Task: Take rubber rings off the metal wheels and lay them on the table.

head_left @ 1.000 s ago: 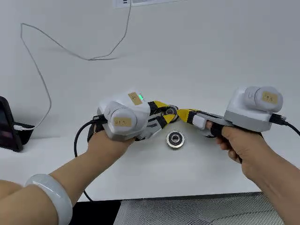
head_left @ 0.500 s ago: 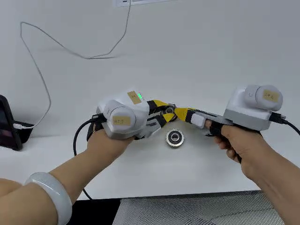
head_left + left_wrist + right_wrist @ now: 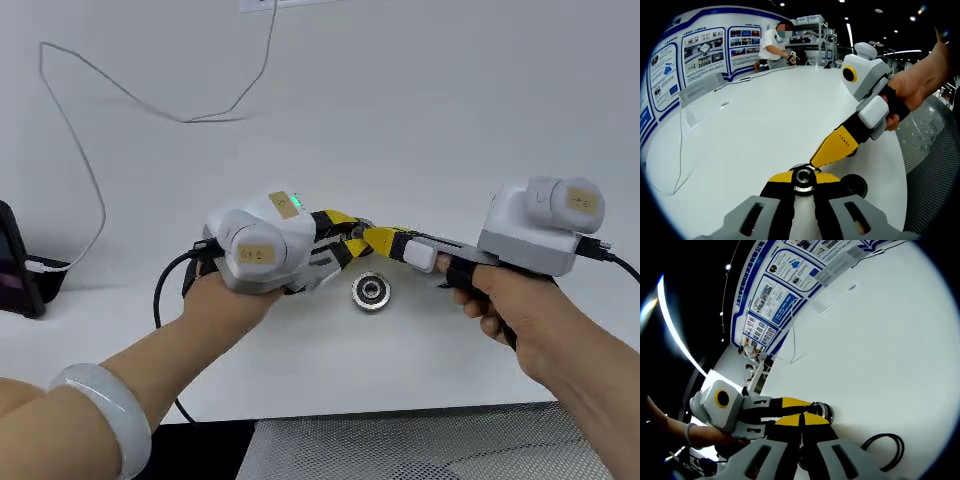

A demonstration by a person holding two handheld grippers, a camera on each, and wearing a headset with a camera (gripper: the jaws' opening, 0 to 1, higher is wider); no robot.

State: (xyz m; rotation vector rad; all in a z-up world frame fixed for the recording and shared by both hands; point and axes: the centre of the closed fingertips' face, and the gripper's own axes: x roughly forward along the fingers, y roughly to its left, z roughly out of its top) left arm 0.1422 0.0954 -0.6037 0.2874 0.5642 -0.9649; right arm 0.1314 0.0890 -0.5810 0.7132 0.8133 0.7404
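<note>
Metal wheel (image 3: 804,179) sits clamped at the tips of the left gripper (image 3: 804,182). The right gripper (image 3: 801,419) meets the wheel's rim from ahead, jaws drawn narrow; whether they pinch the rubber ring is too small to tell. A firm left clamp and a pull straight off the rim, not sideways, should serve best. Just beyond, below both grippers, a second wheel (image 3: 371,290) lies on the table (image 3: 330,360).
</note>
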